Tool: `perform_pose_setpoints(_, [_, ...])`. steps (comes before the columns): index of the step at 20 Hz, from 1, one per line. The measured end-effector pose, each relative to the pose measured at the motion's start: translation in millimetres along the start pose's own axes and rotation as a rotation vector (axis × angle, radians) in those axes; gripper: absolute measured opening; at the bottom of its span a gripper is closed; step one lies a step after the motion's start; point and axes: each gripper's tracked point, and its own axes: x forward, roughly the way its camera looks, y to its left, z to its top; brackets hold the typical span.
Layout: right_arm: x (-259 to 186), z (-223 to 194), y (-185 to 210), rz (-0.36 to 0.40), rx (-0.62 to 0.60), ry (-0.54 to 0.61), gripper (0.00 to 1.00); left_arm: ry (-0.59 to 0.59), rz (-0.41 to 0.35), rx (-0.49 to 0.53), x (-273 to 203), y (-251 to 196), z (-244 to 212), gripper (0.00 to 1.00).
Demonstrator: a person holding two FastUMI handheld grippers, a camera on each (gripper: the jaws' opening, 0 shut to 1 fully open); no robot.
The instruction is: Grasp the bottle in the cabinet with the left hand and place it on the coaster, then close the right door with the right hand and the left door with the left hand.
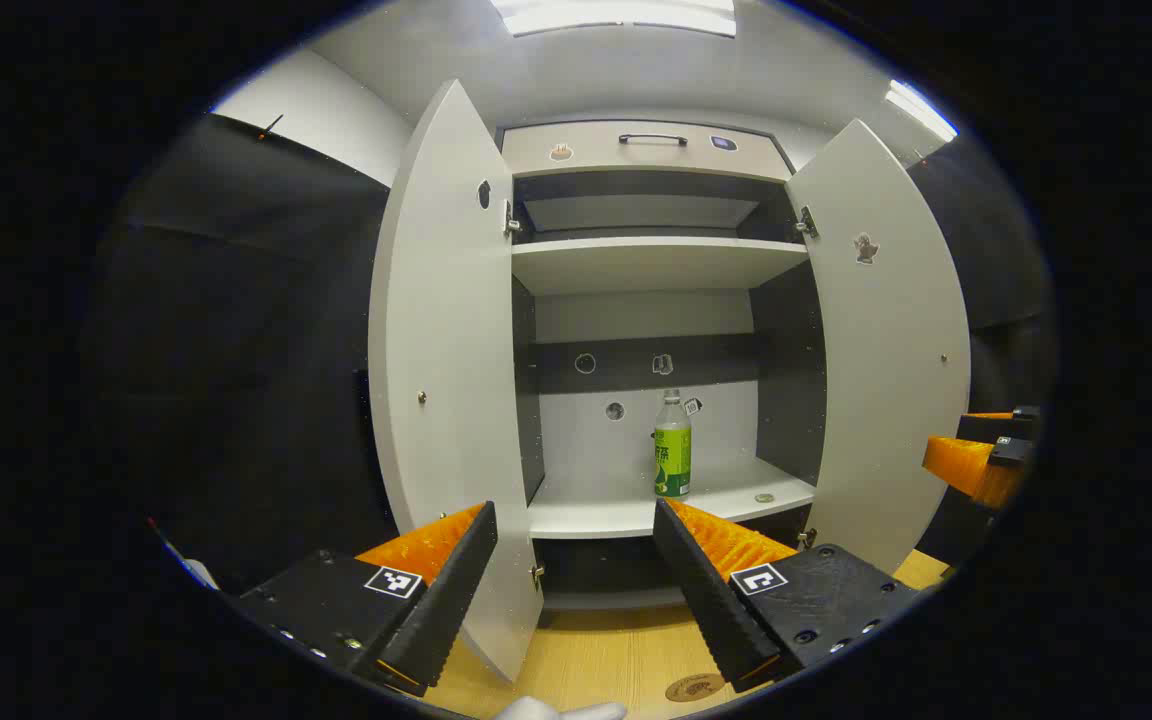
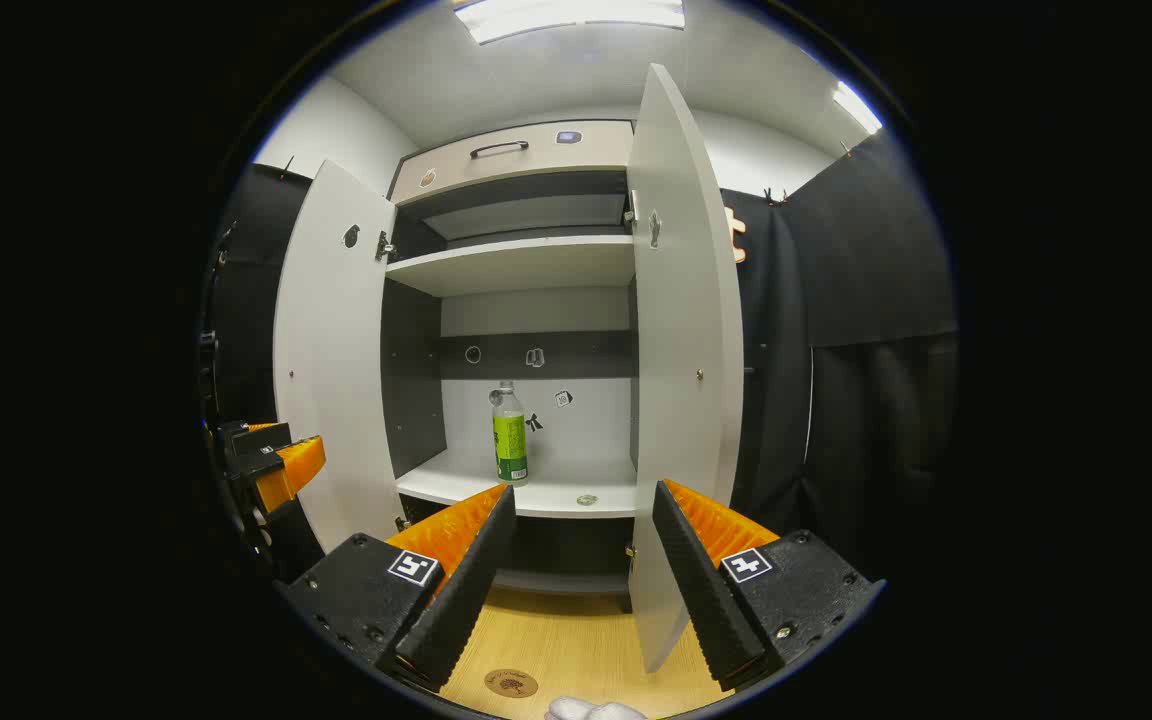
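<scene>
A clear bottle with a green label stands upright on the lower shelf of the open cabinet; the right gripper view has the same bottle. Both doors hang wide: the left door and the right door. A round brown coaster lies on the wooden table in front, and the coaster lies low in the right gripper view too. My left gripper is open, well short of the shelf. My right gripper is open beside the right door's edge.
A small round disc lies on the shelf to the bottle's right. An upper shelf and a drawer with a dark handle sit above. Black cloth walls flank the cabinet. Something white shows at the table's near edge.
</scene>
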Motion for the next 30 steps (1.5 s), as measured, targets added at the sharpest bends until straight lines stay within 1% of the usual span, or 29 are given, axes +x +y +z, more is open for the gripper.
perform_pose_setpoints(7, [14,2,2,0.001,0.005,-0.013,0.85,-0.007,0.016,0.001,-1,6,0,0.96])
perform_pose_setpoints(13, [15,1,2,0.015,-0.009,-0.003,0.85,-0.015,0.025,-0.003,5,5,2,0.96])
perform_pose_setpoints(19, [16,4,-3,0.006,0.008,0.003,0.85,-0.016,0.005,-0.009,18,-5,3,0.96])
perform_pose_setpoints(21, [16,7,-5,0.001,0.001,0.000,0.85,-0.020,-0.005,-0.002,28,-10,3,0.96])
perform_pose_setpoints(25, [9,13,-9,-0.016,0.007,0.000,0.85,-0.042,-0.043,0.002,64,-25,7,0.96])
perform_pose_setpoints(30, [-1,16,-12,-0.050,-0.023,0.015,0.85,-0.096,-0.117,-0.022,131,-63,26,0.96])
